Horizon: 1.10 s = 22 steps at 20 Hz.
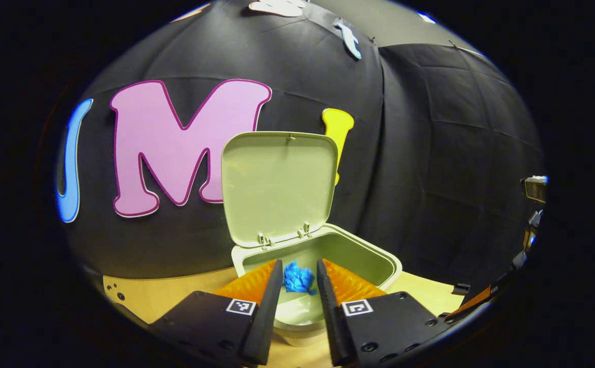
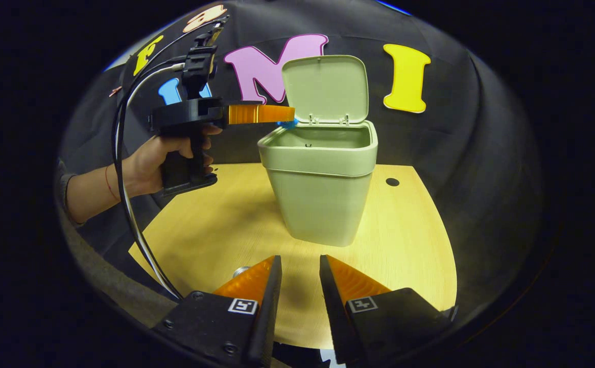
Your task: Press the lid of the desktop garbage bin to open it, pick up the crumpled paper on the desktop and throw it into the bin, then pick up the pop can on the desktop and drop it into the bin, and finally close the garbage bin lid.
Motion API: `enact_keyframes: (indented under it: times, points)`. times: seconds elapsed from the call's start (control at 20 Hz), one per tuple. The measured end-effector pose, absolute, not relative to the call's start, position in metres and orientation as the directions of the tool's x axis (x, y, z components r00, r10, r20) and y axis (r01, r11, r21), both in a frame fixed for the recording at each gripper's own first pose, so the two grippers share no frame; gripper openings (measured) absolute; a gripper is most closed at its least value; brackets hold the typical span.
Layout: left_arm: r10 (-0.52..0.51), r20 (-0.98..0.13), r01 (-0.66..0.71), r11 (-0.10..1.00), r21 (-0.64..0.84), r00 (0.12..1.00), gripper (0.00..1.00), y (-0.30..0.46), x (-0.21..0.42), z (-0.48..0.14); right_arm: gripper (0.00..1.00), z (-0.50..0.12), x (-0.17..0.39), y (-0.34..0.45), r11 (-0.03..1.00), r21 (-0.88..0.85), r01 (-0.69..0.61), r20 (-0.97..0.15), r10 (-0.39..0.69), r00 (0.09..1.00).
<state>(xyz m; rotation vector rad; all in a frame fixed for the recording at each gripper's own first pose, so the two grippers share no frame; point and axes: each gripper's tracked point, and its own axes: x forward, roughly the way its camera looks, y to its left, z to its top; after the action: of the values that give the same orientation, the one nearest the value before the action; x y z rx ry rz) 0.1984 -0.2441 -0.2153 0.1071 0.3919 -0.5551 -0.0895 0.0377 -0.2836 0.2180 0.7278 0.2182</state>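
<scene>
The pale green bin [image 1: 379, 258] stands on the wooden table with its lid [image 1: 277, 184] hinged upright. My left gripper [image 1: 300, 266] is shut on the blue crumpled paper [image 1: 299, 278], holding it over the bin's open mouth. In the right gripper view a hand holds that left gripper [image 2: 292, 114] level at the bin's [image 2: 323, 204] near-left rim, with the paper [image 2: 288, 123] at its tips and the lid [image 2: 325, 87] standing up behind. My right gripper [image 2: 300, 260] hovers low in front of the bin, open with nothing between its fingers. A silver can top [image 2: 241, 270] peeks out behind its left finger.
The table [image 2: 404, 240] has bare wood around the bin and a small round hole [image 2: 392, 181] at the back right. Cables [image 2: 123, 179] hang from the left gripper down past the table's left edge. The black cloth wall stands close behind the bin.
</scene>
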Motion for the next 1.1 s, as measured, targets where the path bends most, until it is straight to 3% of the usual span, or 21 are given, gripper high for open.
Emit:
enact_keyframes:
  times: [0.1,0.15,0.25,0.3,0.35,0.55,1.1]
  points:
    - [-0.48,-0.389,0.52,0.854,-0.003,0.786,0.66,-0.239,0.199,-0.216,0.54,-0.285,-0.091,0.039,0.952,0.283,-0.116,-0.633,0.276,0.723]
    - [-0.472,-0.387,0.509,0.86,-0.006,0.792,0.76,-0.235,0.198,-0.214,0.64,-0.285,-0.091,0.042,0.949,0.292,-0.12,-0.631,0.285,0.721]
    - [-0.459,-0.379,0.489,0.872,-0.02,0.803,0.83,-0.224,0.191,-0.209,0.54,-0.285,-0.091,0.053,0.939,0.312,-0.146,-0.624,0.319,0.713]
    - [-0.452,-0.373,0.478,0.878,-0.026,0.81,0.84,-0.215,0.187,-0.205,0.66,-0.285,-0.092,0.059,0.933,0.318,-0.165,-0.62,0.337,0.708]
    - [-0.445,-0.367,0.466,0.884,-0.032,0.817,0.84,-0.207,0.183,-0.2,0.71,-0.284,-0.092,0.065,0.929,0.321,-0.186,-0.618,0.354,0.702]
    - [-0.379,-0.343,0.389,0.92,-0.043,0.859,0.86,-0.161,0.16,-0.183,0.84,-0.288,-0.095,0.091,0.908,0.321,-0.27,-0.623,0.417,0.661]
    - [-0.087,-0.323,0.102,0.994,0.031,0.943,0.9,-0.031,0.058,-0.151,0.85,-0.327,-0.104,0.146,0.86,0.222,-0.46,-0.697,0.47,0.542]
